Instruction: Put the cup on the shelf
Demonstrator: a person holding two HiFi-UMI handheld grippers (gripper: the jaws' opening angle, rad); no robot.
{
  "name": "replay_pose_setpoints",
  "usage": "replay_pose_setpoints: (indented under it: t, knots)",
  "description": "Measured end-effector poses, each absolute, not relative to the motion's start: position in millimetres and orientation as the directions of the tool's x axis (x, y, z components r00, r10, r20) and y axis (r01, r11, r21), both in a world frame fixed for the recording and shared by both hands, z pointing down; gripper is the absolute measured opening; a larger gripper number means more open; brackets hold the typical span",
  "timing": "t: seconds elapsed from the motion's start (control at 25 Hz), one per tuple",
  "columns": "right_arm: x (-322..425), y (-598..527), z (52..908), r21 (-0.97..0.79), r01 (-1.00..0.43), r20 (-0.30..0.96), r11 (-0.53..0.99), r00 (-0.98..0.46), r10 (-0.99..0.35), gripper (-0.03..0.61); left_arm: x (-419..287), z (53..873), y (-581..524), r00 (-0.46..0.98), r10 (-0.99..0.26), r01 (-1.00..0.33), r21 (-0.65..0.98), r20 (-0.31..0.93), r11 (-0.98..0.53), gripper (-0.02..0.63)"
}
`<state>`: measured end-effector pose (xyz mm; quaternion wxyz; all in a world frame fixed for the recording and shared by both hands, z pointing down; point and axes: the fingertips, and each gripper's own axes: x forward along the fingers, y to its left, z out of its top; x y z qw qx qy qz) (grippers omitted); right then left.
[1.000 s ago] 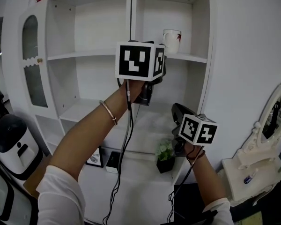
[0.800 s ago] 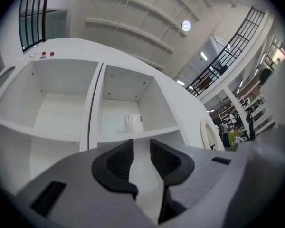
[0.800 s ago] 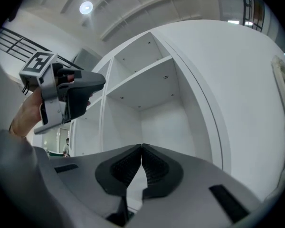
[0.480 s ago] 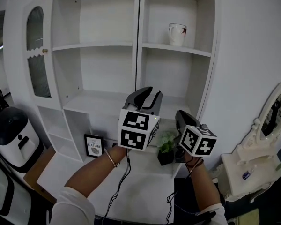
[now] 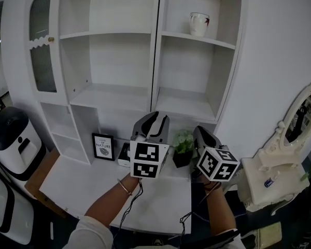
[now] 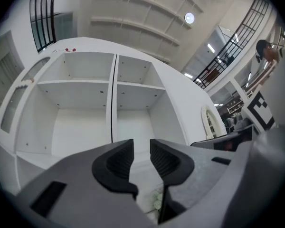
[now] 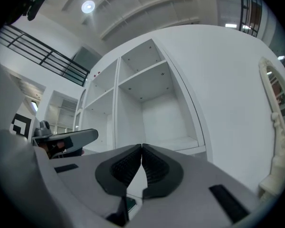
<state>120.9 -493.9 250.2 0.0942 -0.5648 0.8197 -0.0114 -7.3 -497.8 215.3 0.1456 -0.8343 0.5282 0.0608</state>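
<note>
Cup is shown on the shelf; below it, left tongs are held ajar, right tongs shut, both empty. Toppling is risked only by renewed contact.

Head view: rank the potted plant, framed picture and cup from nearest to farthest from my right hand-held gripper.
From the right hand-held gripper:
1. Potted plant, just left of it.
2. Framed picture, further left on the desk.
3. Cup, high on the upper right shelf.
</note>
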Motion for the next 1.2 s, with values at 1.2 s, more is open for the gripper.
replay_pose_setpoints:
  t: [1.2]
  knots:
    - [144.8, -415.8, 345.7, -0.079, -0.967, -0.054, 0.243, -0.239, -0.969, 0.025, 0.2, 349.5, -427.1, 0.448, -0.890, -0.888, 0.066, -0.087, -0.454, 0.008]
